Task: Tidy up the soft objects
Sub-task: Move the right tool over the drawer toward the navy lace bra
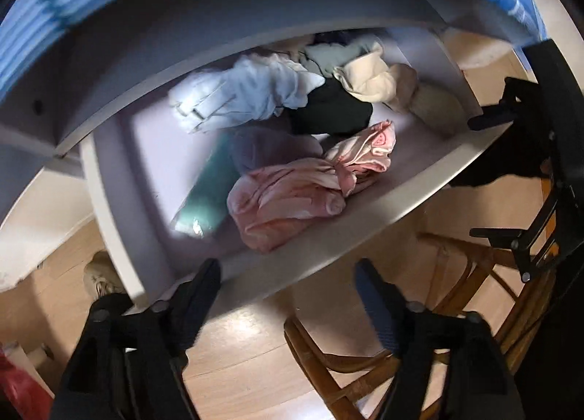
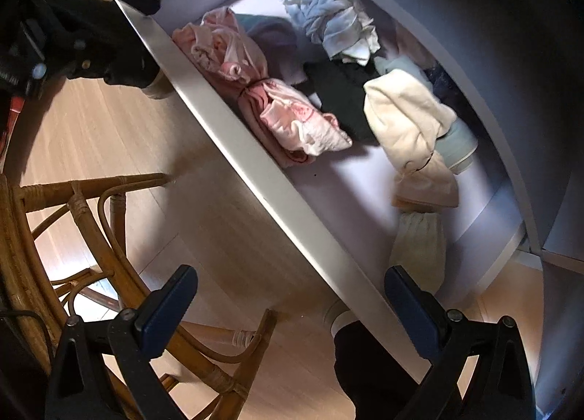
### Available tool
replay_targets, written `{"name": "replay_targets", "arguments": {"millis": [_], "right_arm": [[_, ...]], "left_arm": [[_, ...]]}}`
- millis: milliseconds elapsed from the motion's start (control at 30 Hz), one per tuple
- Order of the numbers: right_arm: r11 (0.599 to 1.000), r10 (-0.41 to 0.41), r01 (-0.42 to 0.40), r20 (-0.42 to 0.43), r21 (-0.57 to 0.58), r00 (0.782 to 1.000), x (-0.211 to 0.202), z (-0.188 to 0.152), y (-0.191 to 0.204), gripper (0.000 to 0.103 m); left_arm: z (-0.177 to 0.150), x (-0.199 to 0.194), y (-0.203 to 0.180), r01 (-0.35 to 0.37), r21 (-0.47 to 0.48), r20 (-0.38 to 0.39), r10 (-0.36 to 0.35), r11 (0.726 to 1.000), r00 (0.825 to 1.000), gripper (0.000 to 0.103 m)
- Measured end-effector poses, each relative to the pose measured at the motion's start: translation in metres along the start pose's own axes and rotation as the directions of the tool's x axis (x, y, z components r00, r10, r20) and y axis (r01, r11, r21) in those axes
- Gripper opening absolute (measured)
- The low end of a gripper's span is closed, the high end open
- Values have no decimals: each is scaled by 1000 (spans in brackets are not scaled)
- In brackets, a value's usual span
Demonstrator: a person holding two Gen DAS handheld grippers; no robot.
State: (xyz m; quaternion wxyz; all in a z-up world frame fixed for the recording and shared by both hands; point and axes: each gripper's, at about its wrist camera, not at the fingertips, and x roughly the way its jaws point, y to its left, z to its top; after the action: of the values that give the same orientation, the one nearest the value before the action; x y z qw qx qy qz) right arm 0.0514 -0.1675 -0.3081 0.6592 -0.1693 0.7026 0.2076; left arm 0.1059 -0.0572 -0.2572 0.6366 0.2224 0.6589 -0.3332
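Observation:
An open white drawer holds loose clothes. A crumpled pink garment lies nearest the drawer front. Behind it are a pale blue-white garment, a black one and a cream one. A teal piece lies at the left. My left gripper hangs open over the drawer front and floor, holding nothing. My right gripper is open and empty, straddling the drawer front; it also shows as the right gripper at that view's edge.
A rattan chair stands on the wooden floor close to the drawer front. A person's shoe and dark trouser leg are below the drawer. Blue striped bedding lies above the cabinet.

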Motion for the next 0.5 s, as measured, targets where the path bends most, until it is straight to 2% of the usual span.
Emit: {"name": "replay_targets", "arguments": {"millis": [200, 333, 433, 500], "right_arm": [[1000, 2, -2, -25, 3, 1000, 10, 0, 3, 103], [1000, 6, -6, -34, 2, 999, 10, -2, 6, 103], [999, 41, -41, -69, -1, 997, 12, -8, 13, 103], [996, 85, -86, -103, -6, 991, 14, -14, 19, 103]], "left_arm": [[2, 17, 7, -11, 14, -50, 12, 1000, 999, 80], [-3, 18, 1, 14, 39, -64, -11, 999, 998, 87], [-10, 27, -15, 28, 101, -132, -14, 994, 991, 95], [-22, 34, -32, 40, 173, -195, -6, 984, 981, 98]]}}
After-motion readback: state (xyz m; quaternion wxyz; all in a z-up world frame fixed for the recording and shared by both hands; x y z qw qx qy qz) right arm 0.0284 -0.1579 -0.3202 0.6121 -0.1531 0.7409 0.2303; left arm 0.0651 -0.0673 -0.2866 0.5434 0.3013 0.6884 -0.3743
